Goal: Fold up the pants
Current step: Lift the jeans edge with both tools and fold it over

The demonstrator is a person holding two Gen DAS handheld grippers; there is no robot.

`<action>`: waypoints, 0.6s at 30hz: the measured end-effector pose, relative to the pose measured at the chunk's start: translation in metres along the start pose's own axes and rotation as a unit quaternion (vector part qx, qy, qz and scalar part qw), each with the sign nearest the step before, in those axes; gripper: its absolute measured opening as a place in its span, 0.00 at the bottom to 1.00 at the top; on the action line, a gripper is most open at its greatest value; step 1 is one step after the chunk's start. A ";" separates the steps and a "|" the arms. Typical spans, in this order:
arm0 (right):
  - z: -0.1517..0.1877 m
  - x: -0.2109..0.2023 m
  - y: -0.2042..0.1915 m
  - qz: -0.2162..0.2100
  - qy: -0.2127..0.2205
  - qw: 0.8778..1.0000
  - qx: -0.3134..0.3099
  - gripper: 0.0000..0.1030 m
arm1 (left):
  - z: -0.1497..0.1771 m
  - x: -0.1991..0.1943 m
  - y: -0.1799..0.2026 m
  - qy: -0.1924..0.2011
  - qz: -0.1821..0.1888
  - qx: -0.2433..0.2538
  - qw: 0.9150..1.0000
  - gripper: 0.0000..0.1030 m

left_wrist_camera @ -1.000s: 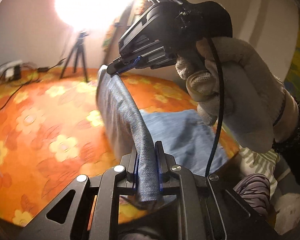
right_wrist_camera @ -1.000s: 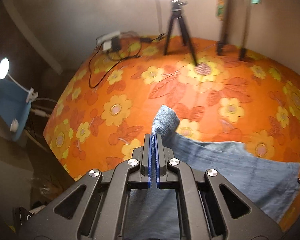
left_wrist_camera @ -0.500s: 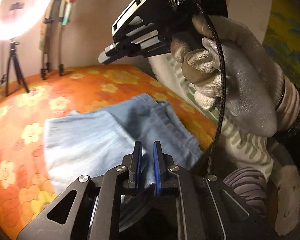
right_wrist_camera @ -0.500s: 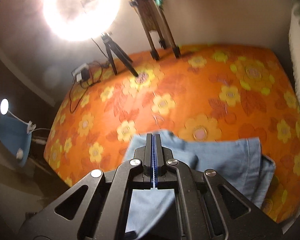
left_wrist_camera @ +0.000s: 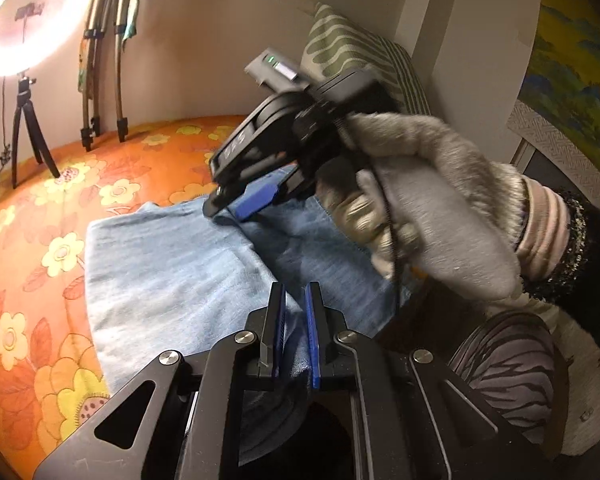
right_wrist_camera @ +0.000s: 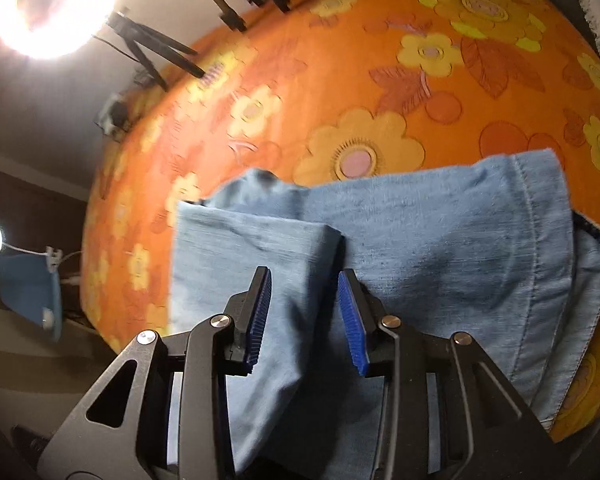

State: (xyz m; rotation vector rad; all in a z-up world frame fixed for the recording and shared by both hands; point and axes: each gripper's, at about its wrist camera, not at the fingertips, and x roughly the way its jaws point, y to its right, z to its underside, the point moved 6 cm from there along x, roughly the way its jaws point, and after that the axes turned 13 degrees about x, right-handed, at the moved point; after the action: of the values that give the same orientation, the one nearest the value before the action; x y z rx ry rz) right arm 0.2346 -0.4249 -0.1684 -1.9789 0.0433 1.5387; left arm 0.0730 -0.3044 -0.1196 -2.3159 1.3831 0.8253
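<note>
Jeans [right_wrist_camera: 440,248] look soft, floppy; grab hems. Left gripper [left_wrist_camera: 294,326] pinches denim, right gripper [right_wrist_camera: 304,312] jaws opening, fabric loose between.

one pants [left_wrist_camera: 172,264], two hand-held grippers [left_wrist_camera: 294,320]

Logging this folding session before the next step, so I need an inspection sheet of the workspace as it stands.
Surface: orange flowered bedspread.
Job's things: blue pants lying folded over on it.
Clutter: nothing seen on the pants.
Grippers: left gripper pinching a fold of the pants; right gripper opening, cloth between its pads, none pressed.
Cables: black cable hanging from the right gripper.
Surroundings: ring light on tripod, striped pillow.
</note>
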 end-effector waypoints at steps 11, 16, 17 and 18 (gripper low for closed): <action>-0.002 0.000 -0.013 -0.015 0.027 0.999 -0.013 0.09 | 0.006 -0.001 -0.002 -0.004 0.008 -0.015 1.000 0.08; -0.004 -0.023 -0.028 -0.013 0.065 0.997 -0.038 0.07 | -0.003 0.000 0.000 -0.002 0.016 -0.012 1.000 0.08; -0.005 -0.028 -0.031 -0.011 0.071 0.996 -0.044 0.07 | -0.005 0.001 0.000 -0.001 0.017 -0.010 1.000 0.08; -0.005 -0.035 -0.034 -0.007 0.077 0.996 -0.051 0.07 | -0.009 0.002 0.002 0.001 0.020 -0.008 1.000 0.08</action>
State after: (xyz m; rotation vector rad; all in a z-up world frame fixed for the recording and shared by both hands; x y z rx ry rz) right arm 0.2410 -0.4120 -0.1221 -2.1707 0.0139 1.4011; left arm 0.0745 -0.3114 -0.1135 -2.3094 1.4333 0.8493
